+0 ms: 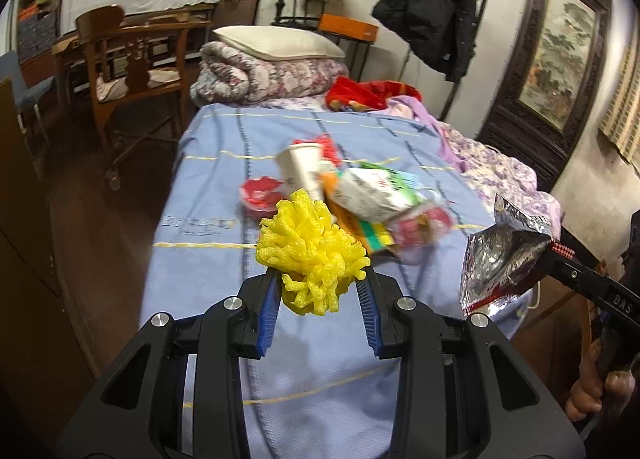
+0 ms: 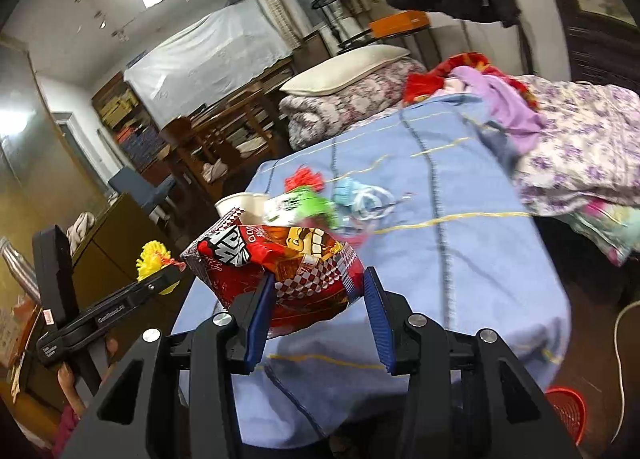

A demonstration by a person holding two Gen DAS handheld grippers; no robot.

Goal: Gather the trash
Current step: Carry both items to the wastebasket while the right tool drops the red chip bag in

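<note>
Over a bed (image 1: 208,163) spread with a blue sheet, the left gripper (image 1: 318,283) is clamped on a yellow foam net (image 1: 312,255), its blue-padded fingers (image 1: 270,307) pressing the bunched mesh from both sides and holding it clear of the sheet. To its right, the right gripper (image 1: 554,249) grips a snack bag (image 1: 502,259) by one edge, the silver foil inside of the bag facing the left wrist camera; the person's right hand (image 1: 596,383) shows below on the handle. From the right wrist camera, the same bag (image 2: 280,263) shows its red printed face, crumpled and pinched between the right gripper's (image 2: 318,295) blue pads, with the left gripper (image 2: 168,279) and its yellow net (image 2: 154,261) off to the left, near but not touching. The rest of the trash lies in a pile (image 1: 360,199) at the middle of the sheet, beyond both grippers: a white paper cup (image 1: 304,171) on its side, a green-and-white carton (image 1: 372,187) touching it, a red lid (image 1: 260,193) just left of the cup, and clear and red wrappers, blurred. A folded quilt (image 1: 272,75) topped by a pillow (image 1: 276,41) sits at the far end of the bed, a wooden chair (image 1: 132,71) stands to the left, and a red basket (image 2: 566,415) stands on the floor by the bed's near right corner.
</note>
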